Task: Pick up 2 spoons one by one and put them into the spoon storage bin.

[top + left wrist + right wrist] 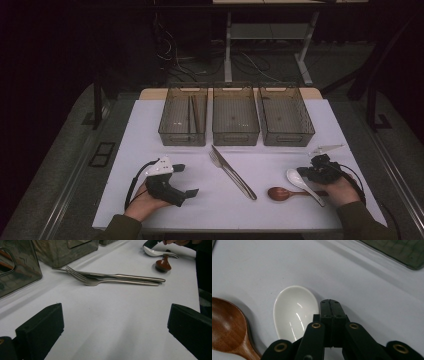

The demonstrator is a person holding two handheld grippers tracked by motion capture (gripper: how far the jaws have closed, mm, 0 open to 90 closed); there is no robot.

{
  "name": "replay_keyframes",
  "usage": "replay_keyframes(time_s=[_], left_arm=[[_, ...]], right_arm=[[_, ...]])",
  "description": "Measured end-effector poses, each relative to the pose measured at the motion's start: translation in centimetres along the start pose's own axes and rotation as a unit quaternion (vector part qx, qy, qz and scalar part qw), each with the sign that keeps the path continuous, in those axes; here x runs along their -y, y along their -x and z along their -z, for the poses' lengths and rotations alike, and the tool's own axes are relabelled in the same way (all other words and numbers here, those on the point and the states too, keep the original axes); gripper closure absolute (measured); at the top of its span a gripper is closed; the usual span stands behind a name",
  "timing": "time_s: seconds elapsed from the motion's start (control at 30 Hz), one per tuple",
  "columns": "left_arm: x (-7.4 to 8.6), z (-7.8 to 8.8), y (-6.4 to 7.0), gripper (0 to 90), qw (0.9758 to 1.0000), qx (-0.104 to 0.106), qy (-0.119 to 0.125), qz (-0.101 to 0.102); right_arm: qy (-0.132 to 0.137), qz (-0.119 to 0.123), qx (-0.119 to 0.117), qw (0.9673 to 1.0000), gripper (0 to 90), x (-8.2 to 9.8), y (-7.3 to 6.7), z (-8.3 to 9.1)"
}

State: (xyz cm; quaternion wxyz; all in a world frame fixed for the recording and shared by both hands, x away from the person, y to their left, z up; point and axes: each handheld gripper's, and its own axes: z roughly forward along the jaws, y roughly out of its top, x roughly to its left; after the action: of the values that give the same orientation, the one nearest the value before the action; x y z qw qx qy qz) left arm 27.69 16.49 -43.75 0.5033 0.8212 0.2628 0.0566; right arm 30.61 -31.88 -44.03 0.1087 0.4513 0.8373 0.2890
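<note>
Nearest the person, the left gripper (pixel 186 180) rests on the white table (pixel 150 210), hand underneath, jaws wide apart and holding nothing. The right gripper (pixel 306 171), jaws pressed together, points down beside the bowl of the glossy white ceramic spoon (pixel 302 184), which crosses a brown wooden spoon (pixel 281 193). Mid-table lie a steel fork (pixel 218 161) and knife (pixel 234 174). Beyond stand three smoky plastic bins (pixel 235 117). No writing is legible.

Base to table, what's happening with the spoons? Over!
Right gripper shut, beside white spoon, not holding it. Left gripper open, resting. Wooden spoon lies under the white one's handle.
</note>
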Motion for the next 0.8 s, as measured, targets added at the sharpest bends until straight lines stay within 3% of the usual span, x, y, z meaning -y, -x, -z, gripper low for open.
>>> replay_keyframes(time_s=[0.53,0.67,0.8], left_arm=[[0.0,0.0,0.0,0.0,1.0,0.0,0.0,0.0],[0.0,0.0,0.0,0.0,1.0,0.0,-0.001,-0.001],[0.0,0.0,0.0,0.0,1.0,-0.001,-0.002,-0.001]], right_arm=[[0.006,0.011,-0.012,0.9998,87.9,-1.0,-0.5,-0.7],[0.031,-0.011,-0.019,0.9993,75.7,-0.6,0.4,0.2],[0.059,-0.033,-0.062,0.9958,56.7,0.2,1.0,1.0]])
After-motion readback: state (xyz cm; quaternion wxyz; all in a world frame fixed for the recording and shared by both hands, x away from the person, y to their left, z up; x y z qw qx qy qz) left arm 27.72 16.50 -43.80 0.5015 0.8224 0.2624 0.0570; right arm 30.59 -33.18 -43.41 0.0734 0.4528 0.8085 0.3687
